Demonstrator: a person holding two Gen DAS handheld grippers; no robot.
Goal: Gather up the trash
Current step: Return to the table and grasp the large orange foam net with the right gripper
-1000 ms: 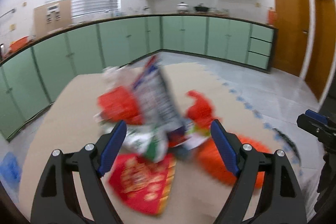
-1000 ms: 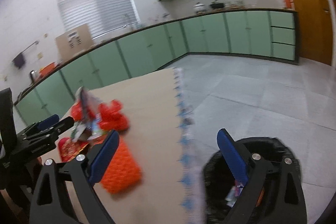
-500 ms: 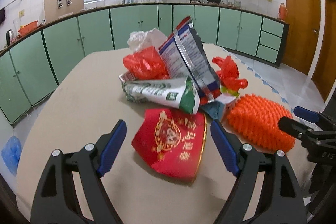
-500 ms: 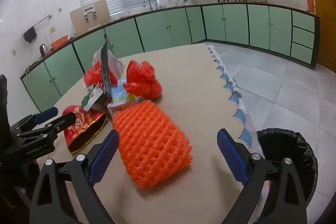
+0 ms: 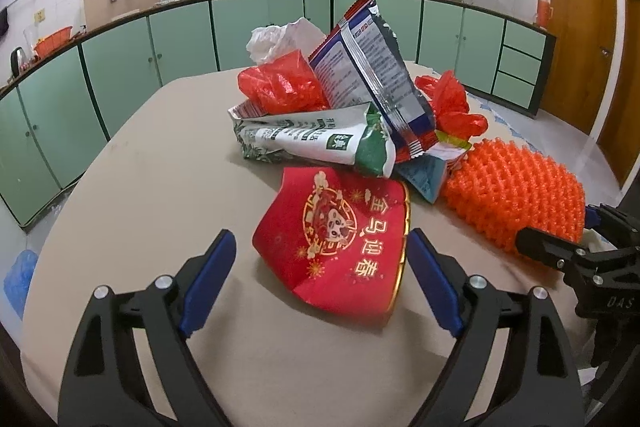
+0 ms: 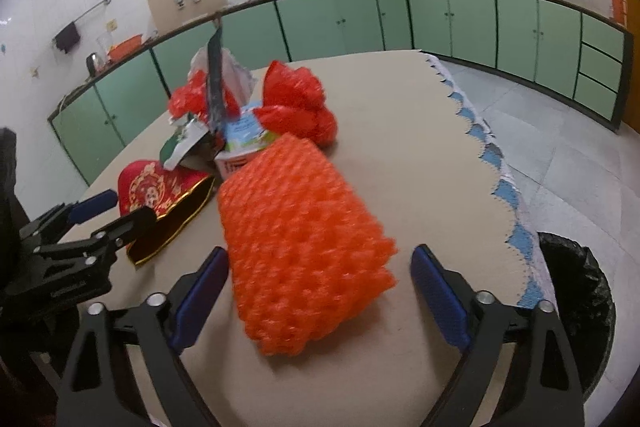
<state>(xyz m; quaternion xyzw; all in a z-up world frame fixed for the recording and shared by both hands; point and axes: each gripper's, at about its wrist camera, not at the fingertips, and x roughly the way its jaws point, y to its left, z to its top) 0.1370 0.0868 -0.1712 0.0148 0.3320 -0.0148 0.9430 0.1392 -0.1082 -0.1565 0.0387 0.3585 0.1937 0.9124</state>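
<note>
A pile of trash lies on the beige table (image 5: 140,195): a red packet with gold print (image 5: 340,235), a green and white bag (image 5: 312,143), a blue and silver snack bag (image 5: 368,67), red plastic bags (image 5: 280,87) and an orange foam net (image 5: 516,195). My left gripper (image 5: 322,281) is open and empty, just short of the red packet. My right gripper (image 6: 320,291) is open and empty, its fingers on either side of the near end of the orange foam net (image 6: 300,247). The red packet (image 6: 160,187) lies left of the net.
A black-lined trash bin (image 6: 576,307) stands on the floor past the table's right edge with its blue scalloped trim (image 6: 496,167). Green kitchen cabinets (image 5: 120,75) run along the walls. A small carton (image 6: 244,143) sits behind the net.
Both grippers have moved forward toward the trash. The right gripper swung left from the bin to the orange net, which now lies between its fingers. The left gripper neared the red packet.
</note>
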